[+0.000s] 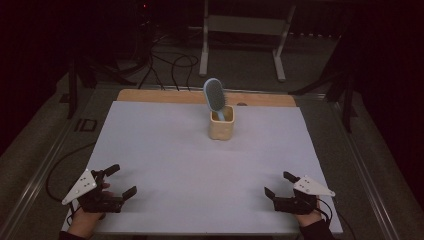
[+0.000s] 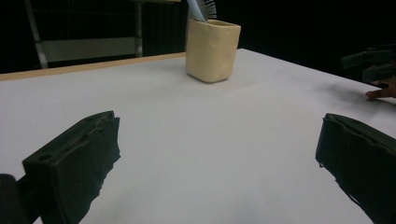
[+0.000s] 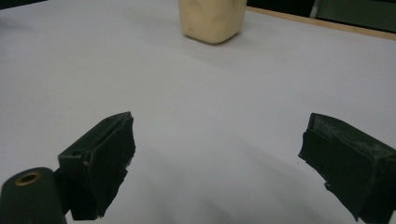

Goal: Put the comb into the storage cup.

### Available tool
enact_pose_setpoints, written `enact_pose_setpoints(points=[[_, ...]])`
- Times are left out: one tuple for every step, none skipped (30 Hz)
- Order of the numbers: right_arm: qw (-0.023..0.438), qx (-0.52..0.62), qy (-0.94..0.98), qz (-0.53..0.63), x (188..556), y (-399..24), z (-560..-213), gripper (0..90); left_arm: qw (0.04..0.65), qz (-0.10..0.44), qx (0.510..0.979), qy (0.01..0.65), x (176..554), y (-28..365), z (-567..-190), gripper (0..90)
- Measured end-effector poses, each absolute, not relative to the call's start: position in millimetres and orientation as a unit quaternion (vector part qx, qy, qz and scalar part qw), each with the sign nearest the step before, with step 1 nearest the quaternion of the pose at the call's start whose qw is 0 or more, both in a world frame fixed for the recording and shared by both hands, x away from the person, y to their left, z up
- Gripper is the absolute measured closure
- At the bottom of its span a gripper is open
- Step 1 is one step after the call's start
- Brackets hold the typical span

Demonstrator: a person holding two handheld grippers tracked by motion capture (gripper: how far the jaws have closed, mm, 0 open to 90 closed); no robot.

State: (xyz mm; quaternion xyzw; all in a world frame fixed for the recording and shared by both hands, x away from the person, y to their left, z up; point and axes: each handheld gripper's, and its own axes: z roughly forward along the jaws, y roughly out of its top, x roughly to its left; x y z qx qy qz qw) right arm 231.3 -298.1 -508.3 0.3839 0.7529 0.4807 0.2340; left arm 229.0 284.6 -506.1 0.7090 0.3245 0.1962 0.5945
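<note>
A cream-coloured cup [image 1: 221,123] stands upright toward the far middle of the white table sheet [image 1: 200,165]. A grey-blue hairbrush [image 1: 215,96] stands in it, bristle head up, leaning left. The cup [image 2: 212,49] with the brush [image 2: 203,8] rising from it also appears in the left gripper view, and the cup [image 3: 213,19] sits at the top of the right gripper view. My left gripper [image 1: 122,181] rests open at the near left corner, nothing between its jaws. My right gripper [image 1: 278,184] rests open at the near right, also holding nothing. Both are far from the cup.
A wooden strip [image 1: 150,96] of the table edge shows beyond the sheet. Cables [image 1: 170,67] and a metal frame [image 1: 245,30] lie on the dark floor behind. The other gripper [image 2: 371,63] with a fingertip shows at the right of the left gripper view.
</note>
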Motion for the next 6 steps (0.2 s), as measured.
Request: enact_pose_setpoints(points=[[0.232, 0.385, 0.753, 0.48, 231.7, -298.2, -508.5, 9.0, 0.595, 0.196, 0.709, 0.325, 229.0, 284.7, -506.2, 0.0], [0.23, 0.386, 0.753, 0.48, 231.8, -298.6, -508.7, 9.0, 0.595, 0.196, 0.709, 0.325, 229.2, 285.1, -506.1, 0.0], [0.229, 0.386, 0.754, 0.48, 231.7, -298.5, -508.7, 9.0, 0.594, 0.196, 0.708, 0.326, 229.3, 285.2, -506.0, 0.0], [0.227, 0.386, 0.754, 0.481, 231.5, -298.3, -508.5, 9.0, 0.595, 0.196, 0.708, 0.326, 229.3, 285.3, -506.0, 0.0], [0.227, 0.386, 0.754, 0.481, 231.5, -298.3, -508.5, 9.0, 0.594, 0.196, 0.709, 0.325, 229.2, 285.2, -505.9, 0.0], [0.228, 0.386, 0.754, 0.48, 231.6, -298.2, -508.4, 9.0, 0.595, 0.196, 0.708, 0.325, 229.0, 284.9, -505.8, 0.0]])
